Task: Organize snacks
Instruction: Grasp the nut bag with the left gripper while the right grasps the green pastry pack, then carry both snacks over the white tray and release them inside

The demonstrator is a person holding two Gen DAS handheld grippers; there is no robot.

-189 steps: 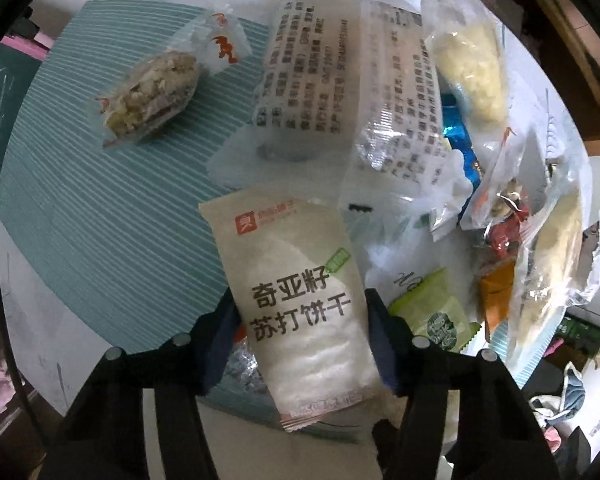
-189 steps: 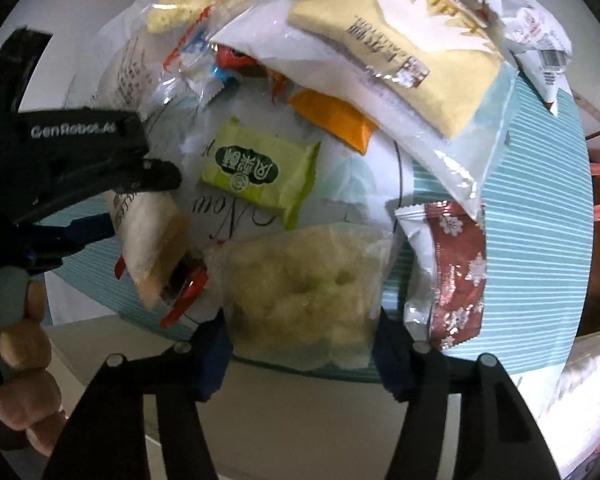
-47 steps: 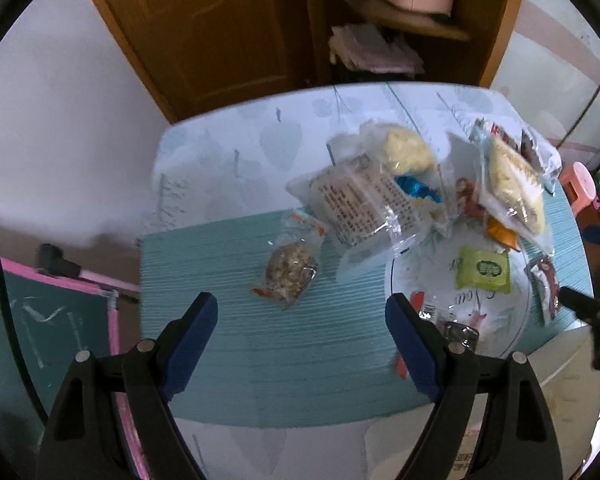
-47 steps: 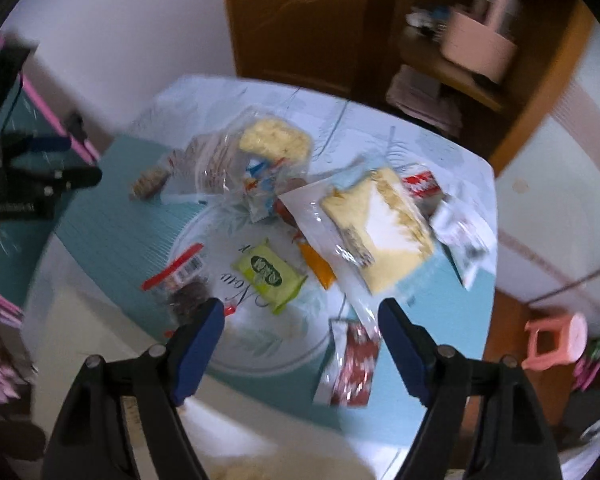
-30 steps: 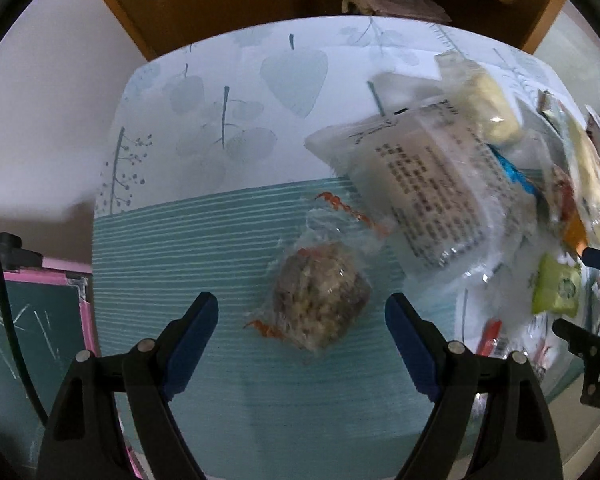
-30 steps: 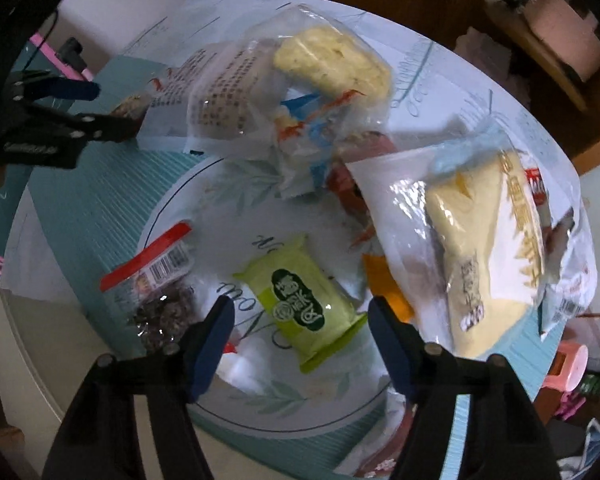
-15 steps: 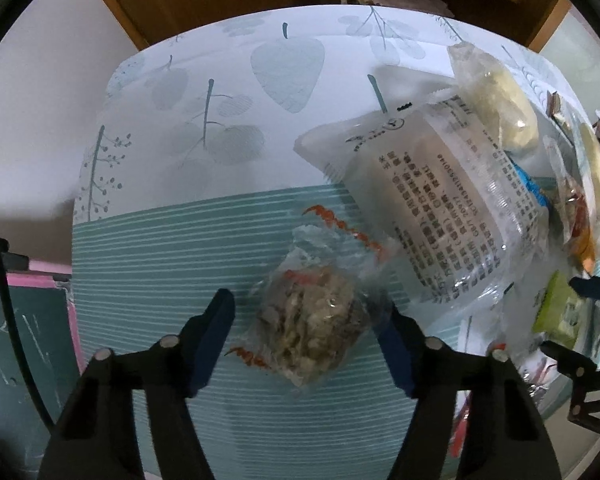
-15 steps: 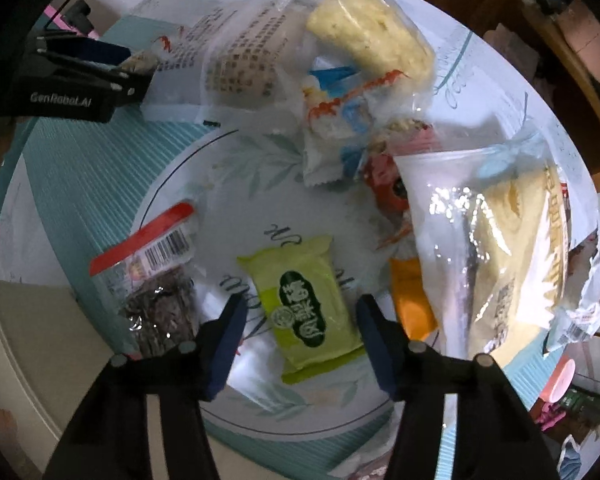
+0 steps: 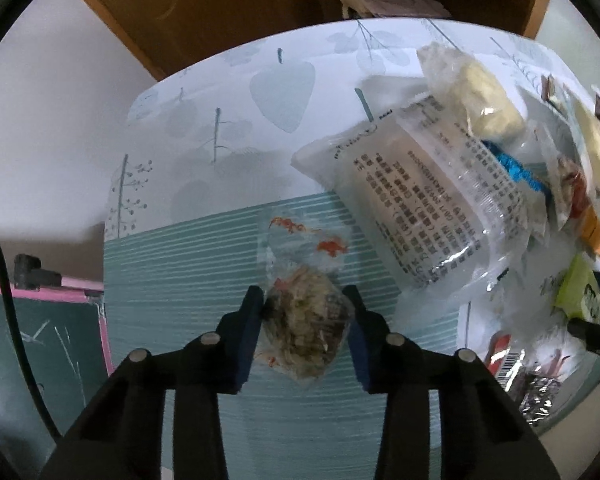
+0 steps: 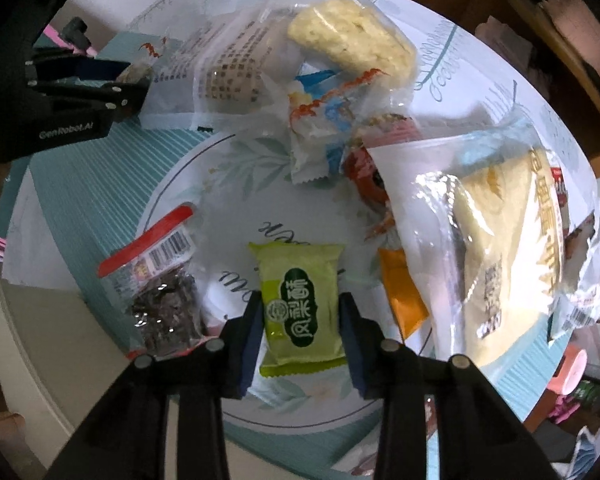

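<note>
My left gripper (image 9: 305, 300) is shut on a clear bag of brown nut clusters (image 9: 304, 328) lying on the teal striped mat (image 9: 172, 280); both pads press its sides. My right gripper (image 10: 300, 308) is shut on a green snack packet (image 10: 300, 304) on the round white plate (image 10: 236, 168). The left gripper also shows in the right wrist view (image 10: 80, 84) at the far left.
A large printed clear bag (image 9: 432, 200) and a yellow rice cake bag (image 9: 472, 92) lie right of the nut bag. On the plate lie a dark snack bag with a red strip (image 10: 156, 280), a blue-white packet (image 10: 320, 128), an orange packet (image 10: 404, 292) and a big yellow cracker bag (image 10: 496, 248).
Both grippers came down toward the table and closed: the left on the nut cluster bag, the right on the green packet.
</note>
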